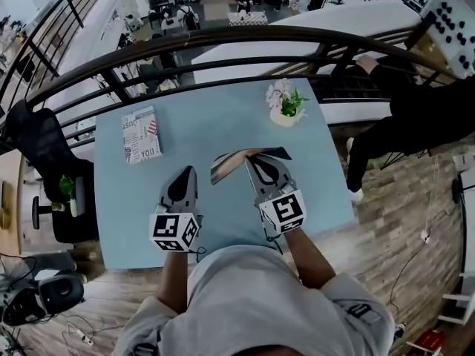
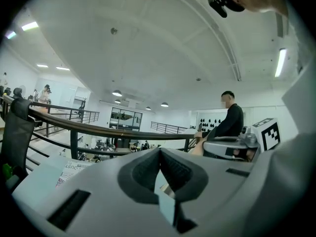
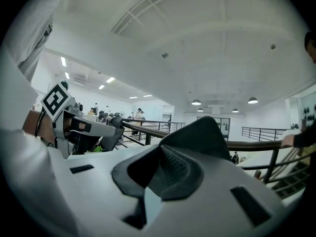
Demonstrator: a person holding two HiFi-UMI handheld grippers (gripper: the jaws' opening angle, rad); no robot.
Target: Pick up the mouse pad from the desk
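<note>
Right gripper point(image 1: 254, 162) clamps mouse pad point(image 1: 225, 166) above desk point(image 1: 215, 117).

The mouse pad point(image 1: 231, 163) looks glossy, the desk point(image 1: 215, 117) smooth and matt, the floor point(image 1: 386, 228) planked wood.

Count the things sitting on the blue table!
2: a printed booklet at the table's far left, and a flower pot at its far right. The lifted mouse pad may hide something small.

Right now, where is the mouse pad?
Head view, centre: the mouse pad is pinched in the right tool above the blue desk, just right of the left tool, with the flower pot beyond it.
</note>
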